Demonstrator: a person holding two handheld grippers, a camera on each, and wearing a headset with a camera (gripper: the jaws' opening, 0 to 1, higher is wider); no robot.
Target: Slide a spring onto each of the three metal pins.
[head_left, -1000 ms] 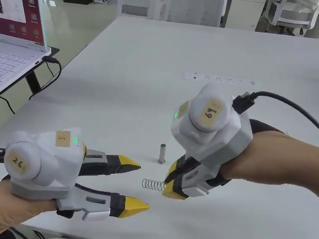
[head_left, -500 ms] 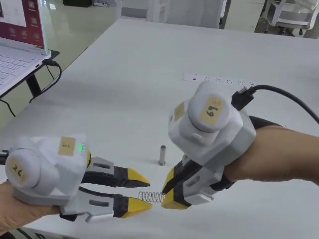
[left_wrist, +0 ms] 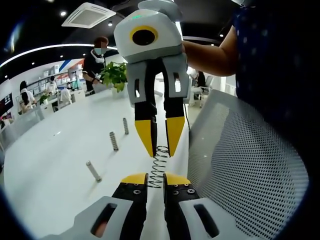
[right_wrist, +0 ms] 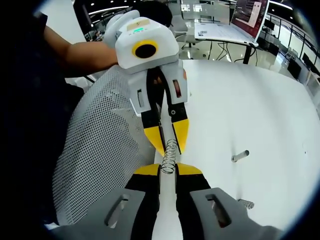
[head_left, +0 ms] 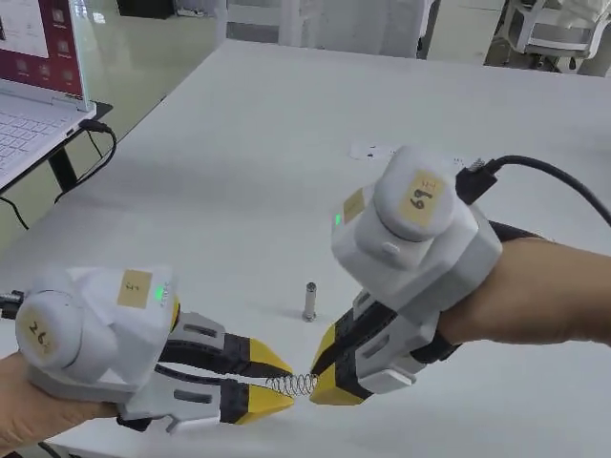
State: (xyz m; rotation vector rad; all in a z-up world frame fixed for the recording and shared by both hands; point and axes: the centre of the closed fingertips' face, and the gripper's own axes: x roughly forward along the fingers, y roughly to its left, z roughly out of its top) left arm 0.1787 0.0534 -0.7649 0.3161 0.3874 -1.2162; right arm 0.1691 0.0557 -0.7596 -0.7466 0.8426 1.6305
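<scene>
A wide white table (head_left: 239, 172) fills the head view, with an open laptop (head_left: 29, 86) on a stand off its far left edge. A grey mesh chair back (left_wrist: 240, 160) shows beside the table in the left gripper view. The left gripper (head_left: 286, 384) and the right gripper (head_left: 321, 374) meet tip to tip above the near edge of the table. Each has its jaws clamped on one end of the spring (head_left: 298, 385), which stretches straight between them, held up off the surface. In the left gripper view the coil (left_wrist: 159, 165) runs from that gripper's own tips up to the yellow tips of the right one. A bare metal pin (head_left: 309, 301) stands upright on the table just beyond the spring, and two more pins (left_wrist: 114, 141) stand in line behind it
</scene>
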